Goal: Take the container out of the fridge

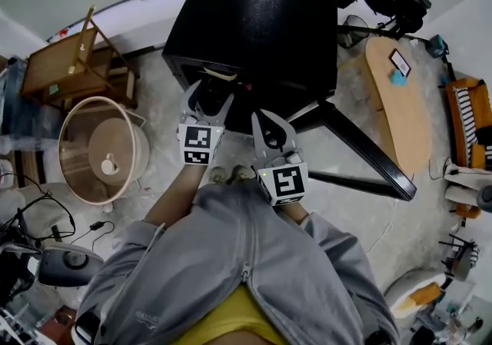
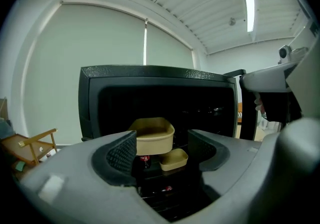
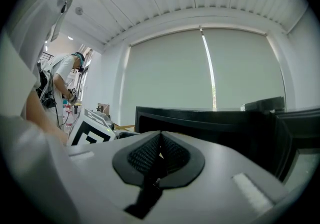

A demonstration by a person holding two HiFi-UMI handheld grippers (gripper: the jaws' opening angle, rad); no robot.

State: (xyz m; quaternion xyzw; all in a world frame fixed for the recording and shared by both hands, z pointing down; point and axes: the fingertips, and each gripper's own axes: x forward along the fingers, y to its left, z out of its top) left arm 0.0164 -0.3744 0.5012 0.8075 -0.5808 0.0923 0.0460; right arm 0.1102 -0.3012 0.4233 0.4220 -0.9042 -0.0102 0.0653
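Left gripper (image 2: 162, 150) jaws are partway open with nothing in them, pointing into the open black fridge (image 2: 150, 73). Right gripper (image 3: 160, 154) jaws are pressed together, empty. The tan container (image 2: 152, 135) sits inside the fridge, with a smaller tan tub (image 2: 173, 159) just beside it.

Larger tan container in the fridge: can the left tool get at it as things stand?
Probably yes: the fridge door is open, the left tool has its jaws apart, and the larger container sits straight ahead, unobstructed.

A pale marbled floor (image 1: 369, 220) carries a wooden rack (image 1: 65, 67) and an oval wooden table (image 1: 400, 105), with drawn blinds (image 2: 100, 38) beyond.
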